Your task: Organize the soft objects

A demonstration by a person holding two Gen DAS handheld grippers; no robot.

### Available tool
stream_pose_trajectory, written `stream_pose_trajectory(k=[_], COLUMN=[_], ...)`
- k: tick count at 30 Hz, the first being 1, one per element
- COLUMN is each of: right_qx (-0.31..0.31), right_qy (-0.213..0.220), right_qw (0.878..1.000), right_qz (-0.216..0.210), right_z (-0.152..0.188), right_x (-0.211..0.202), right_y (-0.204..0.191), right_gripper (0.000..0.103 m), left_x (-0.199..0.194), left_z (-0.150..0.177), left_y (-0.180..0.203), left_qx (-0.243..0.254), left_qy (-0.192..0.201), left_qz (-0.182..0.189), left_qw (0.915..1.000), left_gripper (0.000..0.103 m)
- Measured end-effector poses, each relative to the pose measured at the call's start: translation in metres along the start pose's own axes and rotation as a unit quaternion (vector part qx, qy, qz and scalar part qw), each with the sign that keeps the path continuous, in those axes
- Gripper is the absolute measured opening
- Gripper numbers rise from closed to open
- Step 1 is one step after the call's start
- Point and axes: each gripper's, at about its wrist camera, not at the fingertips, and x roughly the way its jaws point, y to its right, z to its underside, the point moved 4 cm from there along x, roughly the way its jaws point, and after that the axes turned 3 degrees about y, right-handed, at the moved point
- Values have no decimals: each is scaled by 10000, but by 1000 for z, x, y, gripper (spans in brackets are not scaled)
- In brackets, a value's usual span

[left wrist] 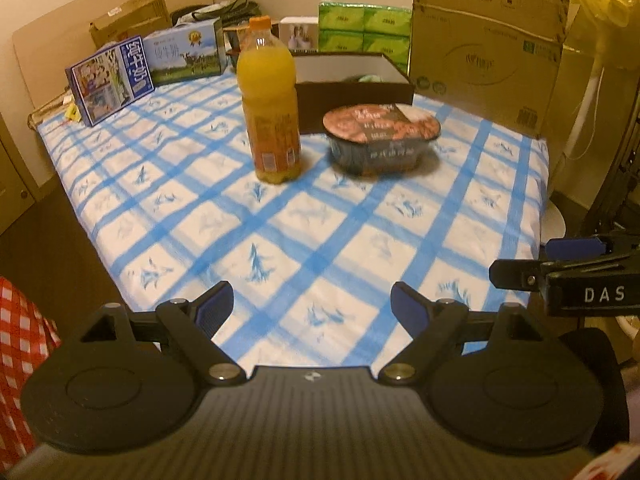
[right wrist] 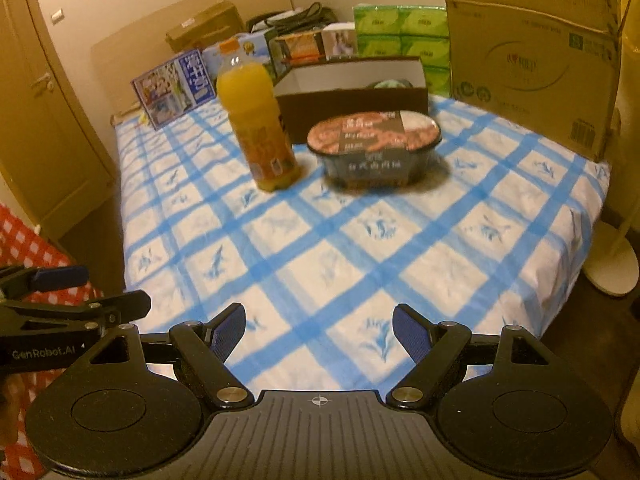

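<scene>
left jaws: the left gripper [left wrist: 312, 312] hangs over the near edge of the desk, blue pads wide apart, nothing between them.
right jaws: the right gripper [right wrist: 319, 330] is just beside it, also spread wide and empty.
surface: a desk under a blue-and-white checked cloth [left wrist: 320, 240], bare right ahead of both jaws.
near room: a red-and-white checked fabric [right wrist: 24, 252] lies left of the jaws, off the desk; a white fan base [right wrist: 612, 268] stands on the floor to the right.
middle: an orange juice bottle [left wrist: 270, 104] stands upright well ahead, with a sealed food bowl [left wrist: 380, 136] near it on its right.
task thing: a pale green soft object [left wrist: 370, 78] lies inside the open dark box [left wrist: 352, 88] just behind the bowl, well beyond both jaws; only its top shows.
far: milk cartons [left wrist: 110, 84], green tissue packs [left wrist: 364, 32] and a large cardboard box [left wrist: 488, 48] line the back edge, against a beige wall.
</scene>
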Motion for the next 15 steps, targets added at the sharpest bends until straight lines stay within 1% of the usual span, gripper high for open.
stream_pose_trajectory(k=[8, 15], right_qx=[58, 110], right_qy=[-121, -142], right_qw=[9998, 9997], right_qz=[143, 188], right_z=[20, 23], right_x=[-8, -5], right_y=[-1, -1], right_gripper=[80, 80], left_x=[-4, -1], left_z=[14, 17], left_y=[3, 0], left_qx=[-16, -51], left_qy=[-95, -173], left_qz=[144, 167], left_qw=[9999, 9997], left_gripper=[84, 84])
